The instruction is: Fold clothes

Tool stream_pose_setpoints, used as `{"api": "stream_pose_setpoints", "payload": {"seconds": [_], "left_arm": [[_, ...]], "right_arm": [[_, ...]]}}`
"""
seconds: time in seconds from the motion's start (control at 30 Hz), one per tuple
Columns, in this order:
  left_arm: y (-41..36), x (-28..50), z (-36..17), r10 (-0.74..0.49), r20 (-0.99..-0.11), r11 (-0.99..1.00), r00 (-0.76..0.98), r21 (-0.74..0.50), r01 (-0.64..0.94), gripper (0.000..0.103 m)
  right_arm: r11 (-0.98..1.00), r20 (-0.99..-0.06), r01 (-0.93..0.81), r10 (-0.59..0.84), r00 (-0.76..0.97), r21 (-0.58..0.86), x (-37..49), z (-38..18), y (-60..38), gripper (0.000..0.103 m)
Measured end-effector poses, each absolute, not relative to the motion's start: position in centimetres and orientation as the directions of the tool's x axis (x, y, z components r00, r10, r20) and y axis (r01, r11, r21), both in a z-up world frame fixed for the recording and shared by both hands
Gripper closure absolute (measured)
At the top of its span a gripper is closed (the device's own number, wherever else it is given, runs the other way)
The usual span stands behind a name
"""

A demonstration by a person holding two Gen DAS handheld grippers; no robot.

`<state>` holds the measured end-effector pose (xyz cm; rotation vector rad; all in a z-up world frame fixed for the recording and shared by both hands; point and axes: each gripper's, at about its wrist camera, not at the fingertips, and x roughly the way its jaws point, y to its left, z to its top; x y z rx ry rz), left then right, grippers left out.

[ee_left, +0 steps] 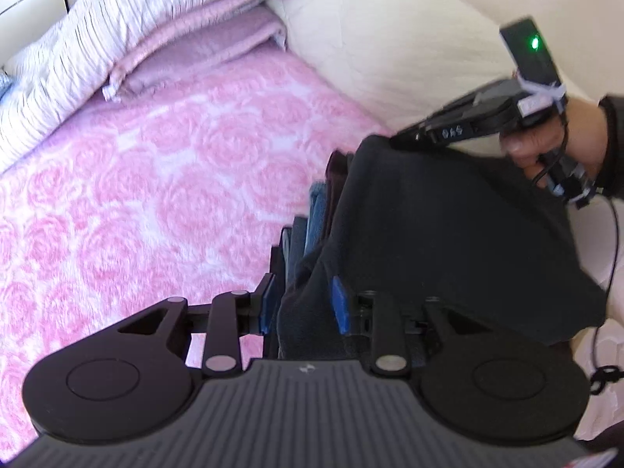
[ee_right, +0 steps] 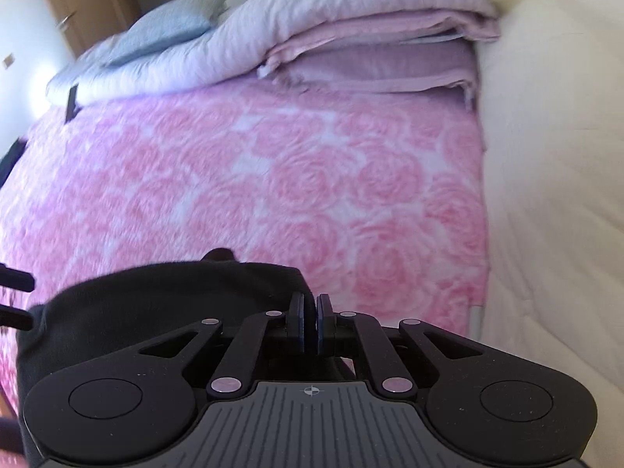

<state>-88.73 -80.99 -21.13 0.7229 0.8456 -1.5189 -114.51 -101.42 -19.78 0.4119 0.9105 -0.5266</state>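
A dark garment [ee_left: 448,234] lies draped over a stack of folded clothes [ee_left: 318,202] on the pink rose-patterned blanket [ee_left: 156,195]. My left gripper [ee_left: 304,306] straddles the near fold of that garment. Its blue pads [ee_left: 267,304] stand a little apart, and the left one is just clear of the cloth. A hand holds my right gripper [ee_left: 394,141] at the garment's far corner, where the cloth peaks up to the tips. In the right wrist view that gripper [ee_right: 311,321] shows only a thin slit between its pads, with the dark garment [ee_right: 163,304] beneath and to the left.
A cream duvet [ee_right: 553,195] lies along the right side of the bed. Folded pink and white striped bedding [ee_right: 351,27] is piled at the far end, with a pale blue pillow [ee_right: 163,27] beyond. A black cable [ee_left: 612,273] hangs from the right hand.
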Motion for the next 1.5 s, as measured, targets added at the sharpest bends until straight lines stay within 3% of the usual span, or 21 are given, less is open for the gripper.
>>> {"api": "stream_pose_setpoints", "payload": {"seconds": [0.07,0.17,0.33,0.53,0.73,0.9,1.03,1.17,1.37,1.43,1.5], "left_arm": [[-81.3,-88.7,-21.2,-0.549,-0.824,-0.073,-0.142,-0.122,0.99,0.077],[-82.6,-88.0,-21.8,-0.547,-0.826,-0.081,-0.138,-0.112,0.99,0.077],[-83.7,-84.1,-22.5,-0.549,-0.822,0.012,-0.149,-0.186,0.982,0.078],[-85.7,-82.0,-25.7,-0.455,-0.782,-0.034,-0.426,-0.463,0.886,0.081],[-85.2,-83.2,-27.9,-0.385,-0.824,-0.126,-0.416,-0.399,0.908,0.081],[-84.7,-82.6,-28.6,-0.381,-0.836,-0.138,-0.396,-0.372,0.918,0.081],[-84.7,-82.3,-26.7,-0.385,-0.85,-0.178,-0.36,-0.314,0.933,0.084],[-85.0,-82.9,-23.3,-0.44,-0.836,-0.244,-0.328,-0.241,0.94,0.083],[-88.7,-89.0,-20.8,-0.443,-0.789,-0.404,-0.426,-0.249,0.88,0.083],[-89.6,-91.7,-21.8,-0.397,-0.806,-0.459,-0.44,-0.241,0.855,0.083],[-89.6,-94.0,-23.2,-0.349,-0.833,-0.505,-0.43,-0.219,0.835,0.083]], "right_arm": [[0.785,-0.819,0.615,-0.303,0.487,0.076,-115.3,-19.0,-100.8,0.082],[0.768,-0.807,0.639,-0.355,0.471,0.035,-116.3,-17.8,-99.2,0.046],[0.76,-0.752,0.647,-0.387,0.534,0.068,-118.0,-15.0,-96.2,0.046],[0.828,-0.767,0.549,-0.28,0.577,0.111,-114.2,-14.6,-91.1,0.046],[0.871,-0.785,0.488,-0.264,0.56,0.056,-109.7,-15.6,-88.0,0.046],[0.811,-0.814,0.584,-0.314,0.489,0.038,-106.5,-20.2,-90.7,0.046],[0.794,-0.821,0.606,-0.309,0.48,0.055,-106.0,-20.0,-92.2,0.046],[0.708,-0.787,0.704,-0.402,0.468,0.057,-110.9,-16.2,-91.8,0.046],[0.431,-0.78,0.901,-0.581,0.231,-0.055,-122.3,-15.0,-92.7,0.046],[0.341,-0.794,0.94,-0.573,0.201,-0.008,-125.7,-16.1,-94.2,0.046],[0.289,-0.832,0.949,-0.491,0.259,0.125,-128.6,-18.5,-96.2,0.046]]}}
